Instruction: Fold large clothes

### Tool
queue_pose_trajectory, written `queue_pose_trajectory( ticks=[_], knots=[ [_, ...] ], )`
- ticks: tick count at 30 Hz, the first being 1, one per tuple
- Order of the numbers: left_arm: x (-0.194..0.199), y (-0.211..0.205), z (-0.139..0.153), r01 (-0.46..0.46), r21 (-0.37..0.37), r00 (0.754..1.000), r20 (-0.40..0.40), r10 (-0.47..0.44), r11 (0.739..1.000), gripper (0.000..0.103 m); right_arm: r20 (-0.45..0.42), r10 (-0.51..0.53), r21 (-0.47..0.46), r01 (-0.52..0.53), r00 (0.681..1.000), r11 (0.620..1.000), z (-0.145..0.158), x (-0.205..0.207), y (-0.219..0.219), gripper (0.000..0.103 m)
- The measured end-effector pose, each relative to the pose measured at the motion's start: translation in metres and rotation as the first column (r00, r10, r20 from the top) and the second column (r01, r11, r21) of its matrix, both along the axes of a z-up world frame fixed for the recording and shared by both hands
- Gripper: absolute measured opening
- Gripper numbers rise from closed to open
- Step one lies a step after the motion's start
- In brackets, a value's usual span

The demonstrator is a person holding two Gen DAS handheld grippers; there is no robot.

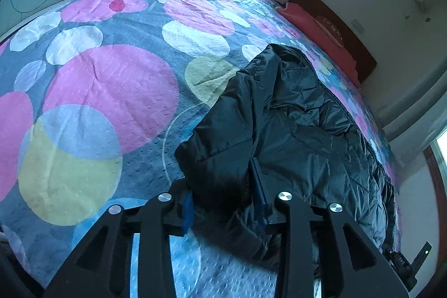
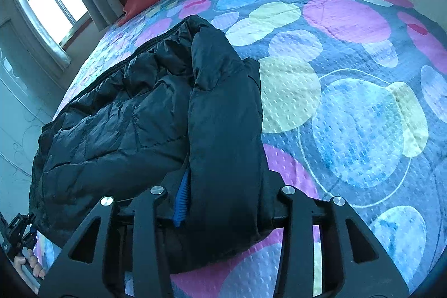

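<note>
Black quilted jacket (image 1: 293,116) heaped on the bedspread (image 1: 111,80), right of centre, in the left wrist view; left gripper (image 1: 226,203) clamped on a near fold. Same in the right wrist view: right gripper (image 2: 226,203) gripping a sleeve, probably. Partly folded; bottom still loose.

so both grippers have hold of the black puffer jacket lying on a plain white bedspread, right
Not quite. Both the left gripper and right gripper grip the black puffer jacket, but the bedspread is grey with coloured circles, as both wrist views show.
</note>
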State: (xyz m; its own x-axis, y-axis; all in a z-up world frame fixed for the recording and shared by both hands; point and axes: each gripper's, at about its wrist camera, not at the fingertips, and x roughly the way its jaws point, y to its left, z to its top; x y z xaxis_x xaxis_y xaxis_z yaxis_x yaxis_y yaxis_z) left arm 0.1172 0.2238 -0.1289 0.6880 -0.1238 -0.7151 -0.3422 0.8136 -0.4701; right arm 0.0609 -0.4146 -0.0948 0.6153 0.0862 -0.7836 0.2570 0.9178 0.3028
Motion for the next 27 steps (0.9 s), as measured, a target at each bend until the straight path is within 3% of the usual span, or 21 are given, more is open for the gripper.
queue_pose_trajectory(
  ticks=[3, 4, 5, 8, 12, 17, 21, 27],
  knots=[
    [-0.004, 0.002, 0.002, -0.002, 0.019, 1.0, -0.002, 0.002, 1.0, 0.044, -0.011, 0.001, -0.053, -0.002, 1.0, 0.999, 0.01, -0.007, 0.003, 0.049],
    [-0.005, 0.003, 0.002, 0.002, 0.024, 1.0, -0.001, -0.002, 1.0, 0.045, 0.006, -0.005, -0.083, 0.005, 1.0, 0.997, 0.016, -0.011, 0.004, 0.064],
    [-0.005, 0.003, 0.002, 0.007, 0.028, 1.0, 0.001, -0.007, 1.0, 0.045, 0.022, -0.007, -0.105, 0.009, 1.0, 0.994, 0.02, -0.014, 0.004, 0.071],
    [-0.006, 0.004, 0.002, 0.012, 0.026, 1.0, -0.001, -0.012, 1.0, 0.045, 0.04, -0.028, -0.199, 0.036, 0.999, 0.979, 0.036, -0.023, 0.004, 0.071],
    [-0.007, 0.004, 0.002, 0.014, 0.026, 1.0, 0.002, -0.014, 1.0, 0.045, 0.069, 0.01, -0.206, 0.004, 0.998, 0.979, 0.051, -0.025, 0.021, 0.07],
    [-0.009, 0.006, 0.003, 0.018, 0.032, 1.0, -0.004, -0.017, 0.999, 0.046, 0.029, 0.17, -0.235, -0.158, 0.985, 0.959, 0.043, 0.001, 0.081, 0.059],
    [-0.011, 0.003, 0.008, 0.021, 0.076, 1.0, -0.006, -0.021, 0.997, 0.051, 0.043, 0.273, -0.302, -0.248, 0.961, 0.921, 0.046, 0.026, 0.135, 0.059],
    [-0.014, 0.007, 0.016, 0.012, 0.098, 1.0, -0.004, -0.012, 0.995, 0.055, 0.051, 0.33, -0.414, -0.281, 0.943, 0.866, 0.042, 0.064, 0.192, 0.059]
  ],
)
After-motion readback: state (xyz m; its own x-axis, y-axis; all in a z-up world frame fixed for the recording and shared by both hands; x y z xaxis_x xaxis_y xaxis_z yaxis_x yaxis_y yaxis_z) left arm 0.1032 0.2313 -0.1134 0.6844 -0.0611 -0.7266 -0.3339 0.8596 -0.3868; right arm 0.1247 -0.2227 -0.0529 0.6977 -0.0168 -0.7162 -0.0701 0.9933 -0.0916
